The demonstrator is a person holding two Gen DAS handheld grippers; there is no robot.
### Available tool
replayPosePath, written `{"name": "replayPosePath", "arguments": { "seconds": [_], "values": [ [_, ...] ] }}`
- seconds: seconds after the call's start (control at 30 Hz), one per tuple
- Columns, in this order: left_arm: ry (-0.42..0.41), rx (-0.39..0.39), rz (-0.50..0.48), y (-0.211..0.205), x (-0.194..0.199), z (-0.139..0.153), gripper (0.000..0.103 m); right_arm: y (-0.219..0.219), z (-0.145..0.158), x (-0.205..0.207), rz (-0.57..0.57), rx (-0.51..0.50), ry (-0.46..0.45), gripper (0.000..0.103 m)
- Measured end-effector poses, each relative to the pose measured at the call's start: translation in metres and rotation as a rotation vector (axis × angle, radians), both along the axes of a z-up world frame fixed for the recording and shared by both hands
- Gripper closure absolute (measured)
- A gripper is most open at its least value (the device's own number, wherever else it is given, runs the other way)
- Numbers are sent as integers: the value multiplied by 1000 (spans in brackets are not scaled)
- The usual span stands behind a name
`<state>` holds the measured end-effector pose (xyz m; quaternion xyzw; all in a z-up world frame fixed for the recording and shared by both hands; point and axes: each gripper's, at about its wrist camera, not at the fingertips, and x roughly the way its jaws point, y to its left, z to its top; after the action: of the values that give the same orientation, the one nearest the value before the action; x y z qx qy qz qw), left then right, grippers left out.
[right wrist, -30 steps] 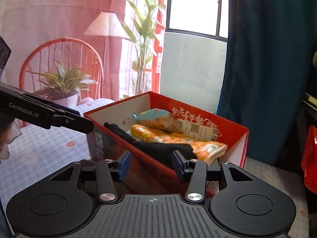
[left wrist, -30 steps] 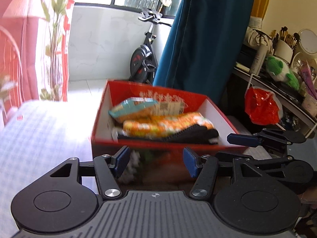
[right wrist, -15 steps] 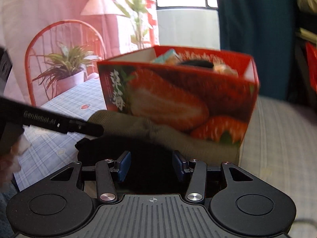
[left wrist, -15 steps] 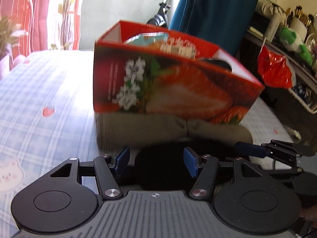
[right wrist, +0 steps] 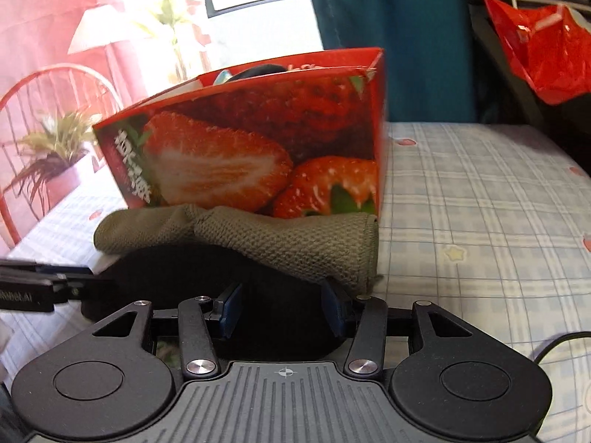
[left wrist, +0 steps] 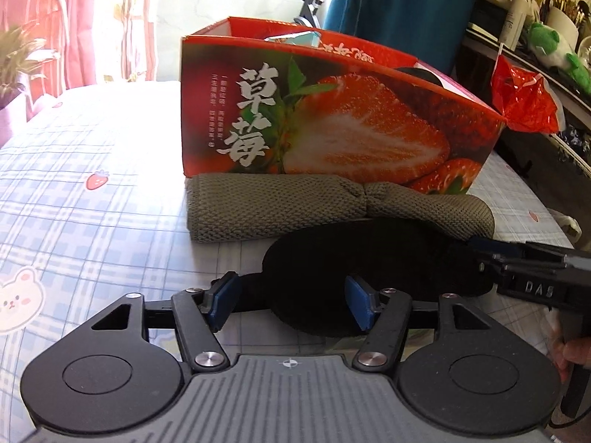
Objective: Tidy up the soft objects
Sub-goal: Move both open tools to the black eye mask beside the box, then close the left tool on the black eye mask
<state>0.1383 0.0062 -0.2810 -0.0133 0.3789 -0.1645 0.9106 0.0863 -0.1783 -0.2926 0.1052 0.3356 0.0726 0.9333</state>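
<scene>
Opening, both grippers, left (left wrist: pixel 291 304) and right (right wrist: pixel 284 313), straddle a black cloth (left wrist: pixel 369 273); sock (left wrist: pixel 280 208) and box (left wrist: pixel 332 118) just ahead

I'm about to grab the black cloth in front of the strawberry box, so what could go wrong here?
1. The olive knit piece lies against the black cloth; a grab may drag both.
2. It also rests against the strawberry box, so pulling might shift the box.
3. Left gripper and right gripper, jaws opening, work the same cloth and could collide.
</scene>
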Motion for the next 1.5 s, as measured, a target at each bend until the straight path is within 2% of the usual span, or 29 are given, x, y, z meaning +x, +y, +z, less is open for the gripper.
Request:
{"name": "replayPosePath", "arguments": {
  "seconds": [0.23,0.43,0.57,0.77,0.83,0.93,1.1,1.37,1.5],
  "values": [
    [-32,-29,55,11,-9,1,30,17,-4,-12,54,-94,-29,58],
    [-71,-37,69,16,-15,-2,27,18,-2,-17,70,-97,-31,58],
    [-49,-27,76,15,-12,-7,25,18,-2,-17,77,-102,-34,58],
    [-55,-2,75,13,-12,-13,14,19,-2,-19,106,-102,-42,58],
    [-52,6,71,11,-12,-14,4,21,-2,-20,124,-109,-45,58],
    [-52,2,64,10,-11,-16,0,24,-2,-20,131,-129,-48,58],
    [-67,46,67,3,-12,-18,0,23,-2,-19,132,-116,-47,58],
    [-67,30,66,6,-13,-18,0,23,-2,-20,131,-112,-48,58],
    [-70,-33,76,14,-14,-17,0,23,-2,-20,132,-111,-48,58]
  ]
}}
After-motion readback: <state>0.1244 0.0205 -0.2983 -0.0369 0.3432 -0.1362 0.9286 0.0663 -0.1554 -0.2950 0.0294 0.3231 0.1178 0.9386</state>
